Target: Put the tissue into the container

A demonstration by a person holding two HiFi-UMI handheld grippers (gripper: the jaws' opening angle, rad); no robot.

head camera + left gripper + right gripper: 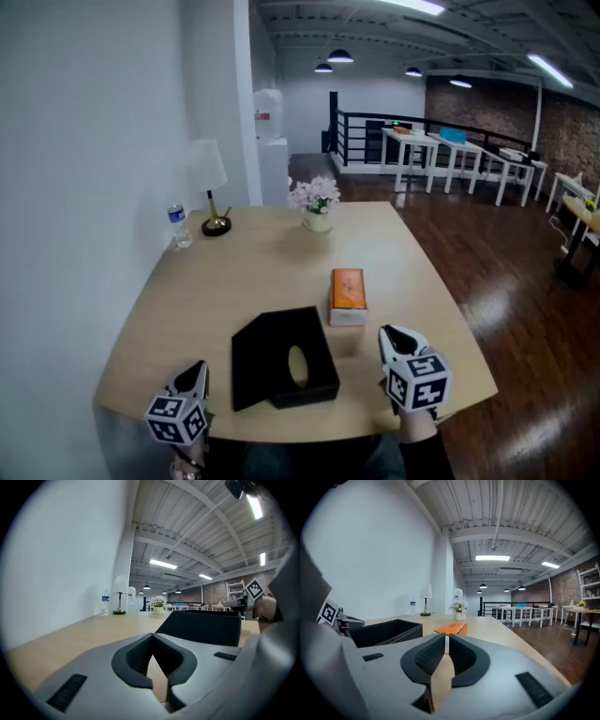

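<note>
Holds left tongs [195, 373] shut and empty over the table [187, 300] edge. Shows black container [281, 361] just right of them, between both tongs. Shows orange tissue pack [348, 292] lying untouched ahead and slightly left of right tongs [392, 336]. Holds those shut, empty too.

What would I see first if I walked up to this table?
Probably the black container at the table's near edge, with the bright orange tissue pack just beyond it. Next you'd spot the left tool and the right tool, each with a checkered cube, shut and empty on either side of the container.
</note>
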